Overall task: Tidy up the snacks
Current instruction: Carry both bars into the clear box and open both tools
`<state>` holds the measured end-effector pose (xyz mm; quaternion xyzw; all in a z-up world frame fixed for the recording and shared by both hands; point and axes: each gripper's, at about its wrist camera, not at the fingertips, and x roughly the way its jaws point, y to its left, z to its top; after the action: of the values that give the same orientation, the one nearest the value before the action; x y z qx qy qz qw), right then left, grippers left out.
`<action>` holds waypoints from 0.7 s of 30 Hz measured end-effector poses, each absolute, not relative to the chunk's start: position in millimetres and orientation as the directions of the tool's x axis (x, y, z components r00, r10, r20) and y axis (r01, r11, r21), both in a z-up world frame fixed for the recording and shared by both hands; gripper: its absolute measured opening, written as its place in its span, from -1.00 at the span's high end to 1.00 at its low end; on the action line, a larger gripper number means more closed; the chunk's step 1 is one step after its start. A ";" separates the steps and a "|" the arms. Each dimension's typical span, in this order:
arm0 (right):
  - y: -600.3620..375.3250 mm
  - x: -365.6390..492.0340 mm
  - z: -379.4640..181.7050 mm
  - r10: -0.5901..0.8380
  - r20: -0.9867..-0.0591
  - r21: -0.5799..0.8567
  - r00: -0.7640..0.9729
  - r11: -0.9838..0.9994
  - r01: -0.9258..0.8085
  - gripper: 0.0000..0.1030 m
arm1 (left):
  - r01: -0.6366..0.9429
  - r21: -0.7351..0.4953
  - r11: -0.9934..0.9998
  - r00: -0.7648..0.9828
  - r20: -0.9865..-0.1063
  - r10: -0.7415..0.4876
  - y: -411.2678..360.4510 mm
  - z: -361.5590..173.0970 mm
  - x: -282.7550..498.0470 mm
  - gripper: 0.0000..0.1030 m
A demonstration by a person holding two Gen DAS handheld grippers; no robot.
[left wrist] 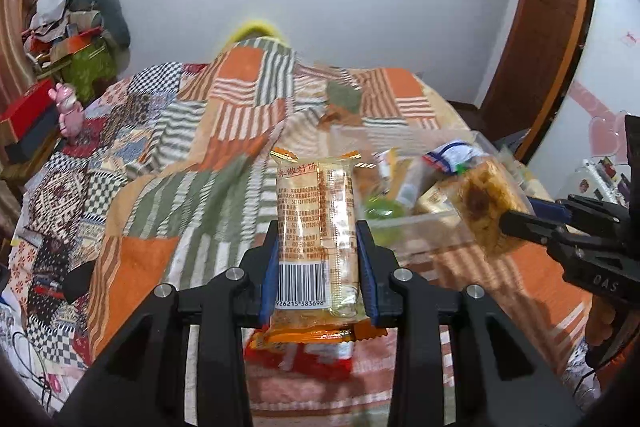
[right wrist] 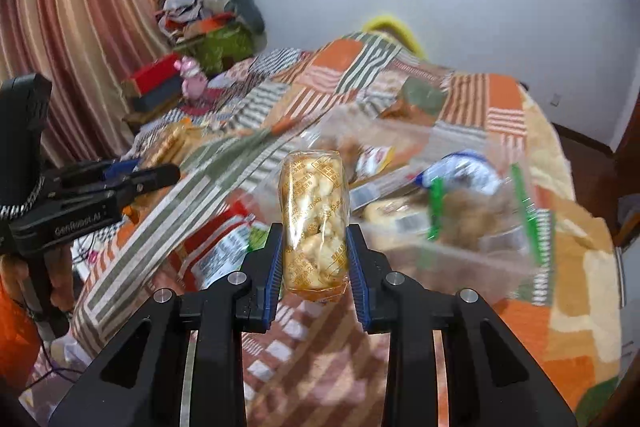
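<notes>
My left gripper point(left wrist: 318, 259) is shut on a clear biscuit pack with orange ends and a barcode point(left wrist: 316, 227), held above the bed. My right gripper point(right wrist: 315, 259) is shut on a clear pack of pale yellow pastry point(right wrist: 314, 219); it also shows in the left wrist view point(left wrist: 486, 207), at the right over a clear plastic box point(left wrist: 424, 227). The box holds several snack packs, among them a blue and white one point(right wrist: 464, 171) and a green-striped bag point(right wrist: 484, 223). A red and orange pack point(left wrist: 304, 347) lies on the quilt under my left gripper.
The patchwork quilt point(left wrist: 192, 155) covers the bed. A pink toy point(left wrist: 70, 111), red boxes point(left wrist: 28, 111) and piled clothes point(left wrist: 88, 23) stand at the far left. A brown door point(left wrist: 548, 27) is at the right. The left gripper shows in the right wrist view point(right wrist: 160, 175).
</notes>
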<state>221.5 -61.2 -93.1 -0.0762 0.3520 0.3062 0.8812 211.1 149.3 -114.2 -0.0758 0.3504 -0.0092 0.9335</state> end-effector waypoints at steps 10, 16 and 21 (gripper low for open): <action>-74.0 254.8 -77.0 0.452 -0.624 0.076 0.637 0.847 -0.526 0.47 | 0.008 -0.174 0.985 0.755 -0.645 -0.120 121.0 -110.7 250.0 0.34; -73.9 276.9 -81.5 0.432 -0.630 0.082 0.646 0.863 -0.498 0.47 | 0.033 -0.181 0.983 0.746 -0.651 -0.145 105.6 -118.2 278.7 0.34; -70.6 297.9 -91.7 0.420 -0.649 0.090 0.635 0.871 -0.484 0.47 | 0.049 -0.186 0.981 0.729 -0.665 -0.162 92.6 -129.9 302.1 0.34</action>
<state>297.9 -70.6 -91.7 -0.0459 0.3465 0.2502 0.9029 302.1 92.6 -129.9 -0.0781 0.3637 -0.0569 0.9265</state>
